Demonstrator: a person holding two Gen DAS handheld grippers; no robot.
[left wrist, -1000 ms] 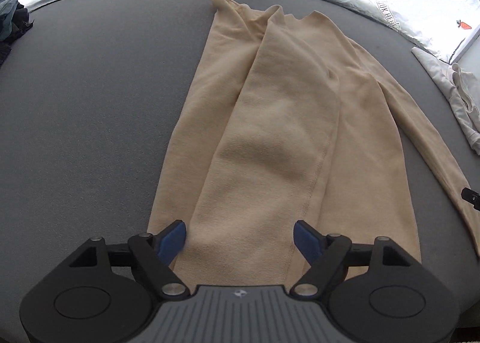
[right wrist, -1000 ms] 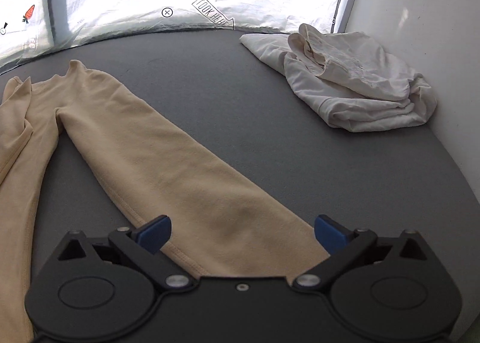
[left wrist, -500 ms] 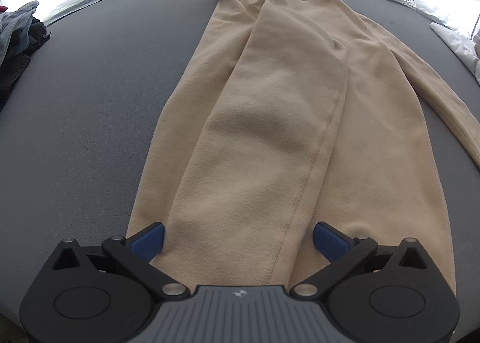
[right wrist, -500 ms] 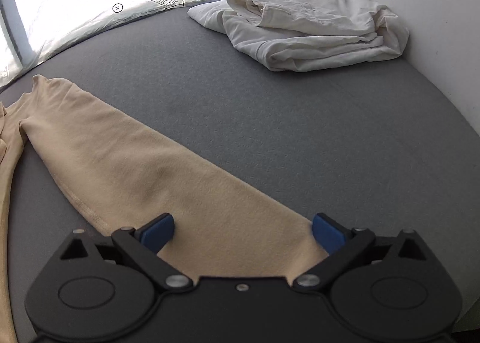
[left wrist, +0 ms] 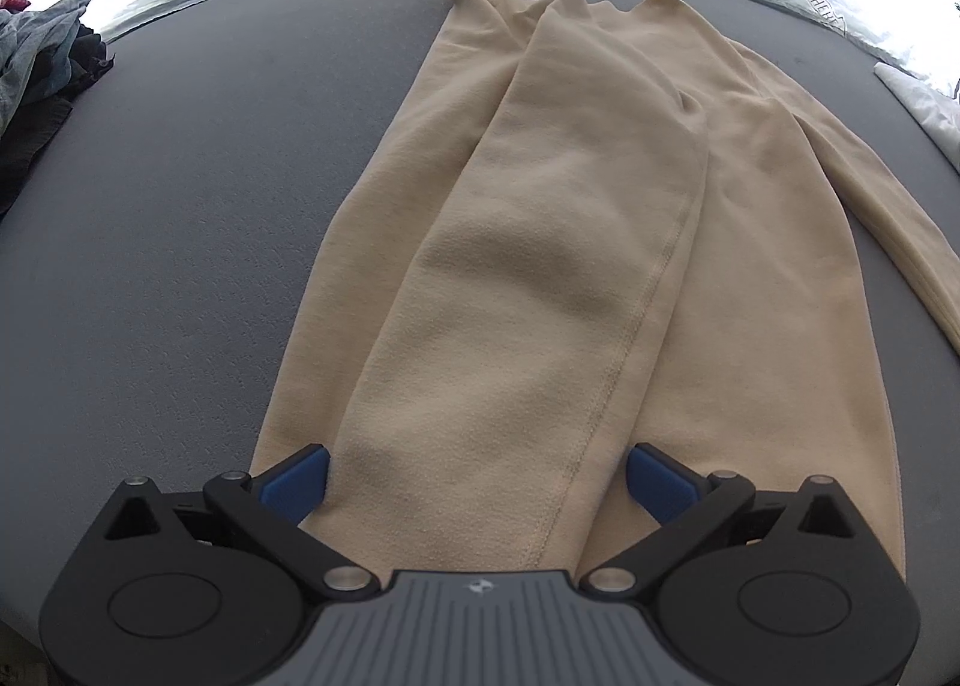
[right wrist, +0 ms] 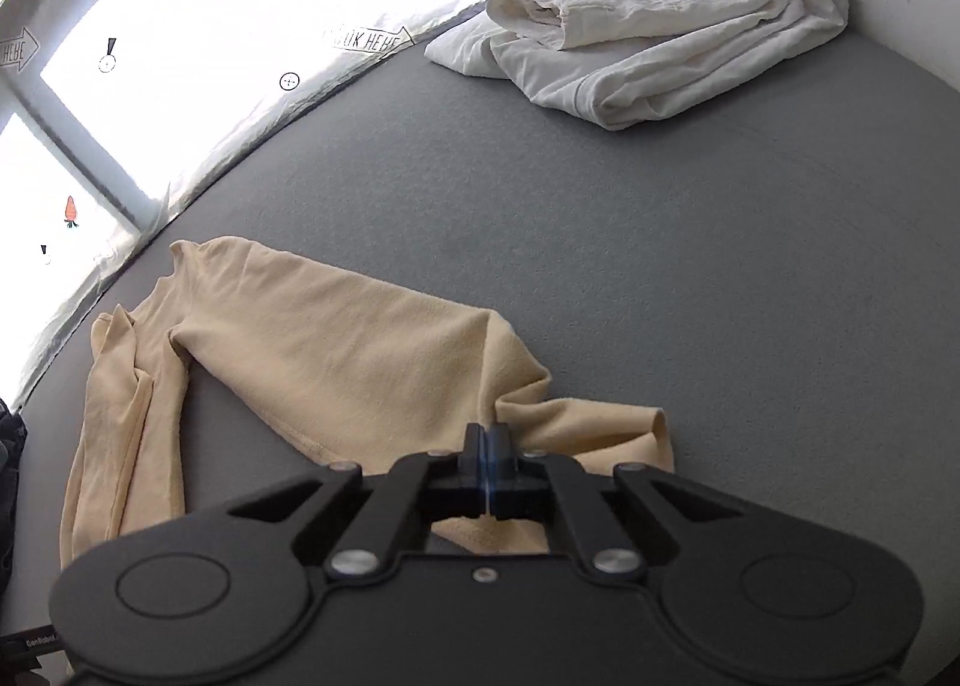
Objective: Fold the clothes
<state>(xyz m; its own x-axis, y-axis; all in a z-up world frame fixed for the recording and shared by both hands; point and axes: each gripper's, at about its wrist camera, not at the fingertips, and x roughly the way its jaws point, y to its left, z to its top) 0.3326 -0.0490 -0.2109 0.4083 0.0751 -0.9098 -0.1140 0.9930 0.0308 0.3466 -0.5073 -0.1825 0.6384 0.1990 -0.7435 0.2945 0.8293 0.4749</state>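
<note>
Grey table (left wrist: 180, 242) under a spread beige garment (left wrist: 540, 278), white clothes (right wrist: 648, 32), dark clothes (left wrist: 42, 80).

Garment (left wrist: 540, 278) lies lengthwise on surface (left wrist: 210, 218), frame centre. Clothes heap (left wrist: 36, 86) at left edge. Right wrist view: folded pile (right wrist: 648, 26) upper right (against the wall); garment's sleeve (right wrist: 360, 362) lower left, before it.

The beige top's (left wrist: 540, 266) hem vanishes beneath the left gripper (left wrist: 477, 473) at six o'clock; dark clothes (left wrist: 36, 80) are cropped at nine o'clock.
</note>
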